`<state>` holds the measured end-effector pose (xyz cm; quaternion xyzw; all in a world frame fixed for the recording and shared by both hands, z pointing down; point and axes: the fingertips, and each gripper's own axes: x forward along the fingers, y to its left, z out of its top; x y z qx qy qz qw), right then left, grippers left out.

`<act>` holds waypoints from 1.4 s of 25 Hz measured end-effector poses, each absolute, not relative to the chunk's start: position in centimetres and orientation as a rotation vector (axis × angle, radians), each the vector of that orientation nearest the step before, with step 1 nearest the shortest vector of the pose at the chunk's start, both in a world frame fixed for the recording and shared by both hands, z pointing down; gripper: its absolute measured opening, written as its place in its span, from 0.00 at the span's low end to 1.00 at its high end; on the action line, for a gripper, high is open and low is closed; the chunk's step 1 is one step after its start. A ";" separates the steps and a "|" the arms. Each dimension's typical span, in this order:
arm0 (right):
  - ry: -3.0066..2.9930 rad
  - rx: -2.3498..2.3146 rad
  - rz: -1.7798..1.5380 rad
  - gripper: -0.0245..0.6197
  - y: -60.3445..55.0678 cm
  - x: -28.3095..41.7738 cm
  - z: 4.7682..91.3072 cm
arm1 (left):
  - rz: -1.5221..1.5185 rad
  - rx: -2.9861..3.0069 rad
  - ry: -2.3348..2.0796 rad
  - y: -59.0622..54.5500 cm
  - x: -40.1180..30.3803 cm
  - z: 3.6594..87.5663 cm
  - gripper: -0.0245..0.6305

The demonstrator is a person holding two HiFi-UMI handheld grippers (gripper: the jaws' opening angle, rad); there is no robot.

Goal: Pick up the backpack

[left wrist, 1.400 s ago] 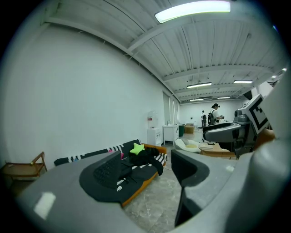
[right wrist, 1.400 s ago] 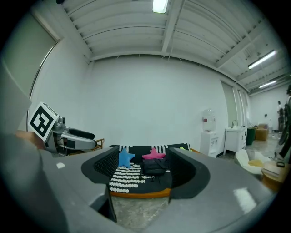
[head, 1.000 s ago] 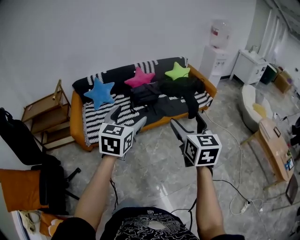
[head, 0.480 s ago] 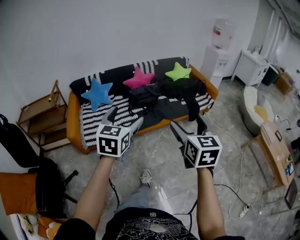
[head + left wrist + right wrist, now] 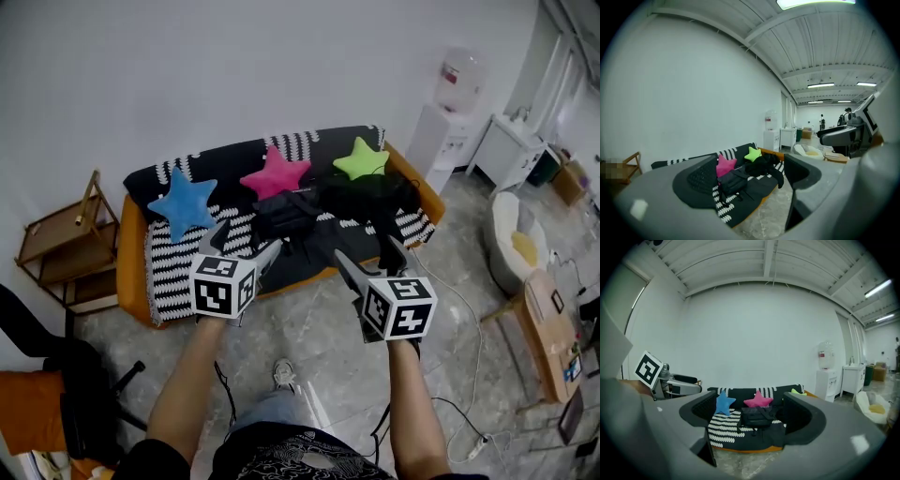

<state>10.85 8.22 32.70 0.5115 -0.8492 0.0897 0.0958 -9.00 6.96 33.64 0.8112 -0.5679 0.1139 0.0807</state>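
The black backpack (image 5: 286, 214) lies in the middle of an orange sofa (image 5: 134, 272) with a black-and-white striped cover, below the pink star cushion (image 5: 275, 172). Both grippers hover over the floor short of the sofa, well apart from the backpack. My left gripper (image 5: 244, 241) is open and empty. My right gripper (image 5: 366, 251) is open and empty too. In the left gripper view the backpack (image 5: 732, 180) shows far off between the spread jaws of the left gripper (image 5: 750, 174). In the right gripper view the backpack (image 5: 759, 417) sits centred beyond the right gripper (image 5: 751, 427).
A blue star cushion (image 5: 183, 203) and a green one (image 5: 361, 157) flank the pink one. A black garment (image 5: 370, 195) is heaped on the sofa's right. A wooden shelf (image 5: 56, 239) stands left, a water dispenser (image 5: 448, 117) right. Cables (image 5: 473, 347) trail on the floor.
The person has stepped toward the sofa, so it sits closer and lower in the head view. Both grippers stay open and level, side by side.
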 end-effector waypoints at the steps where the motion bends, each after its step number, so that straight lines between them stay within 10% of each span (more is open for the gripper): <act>1: -2.516 1.507 0.265 0.74 6.4 10.3 32.6 | 0.344 2.421 -1.695 5.3 -9.4 33.7 0.71; 35: -2.574 1.338 0.241 0.72 -20.6 -0.5 34.8 | 0.386 2.349 -1.752 -19.6 -18.2 36.2 0.71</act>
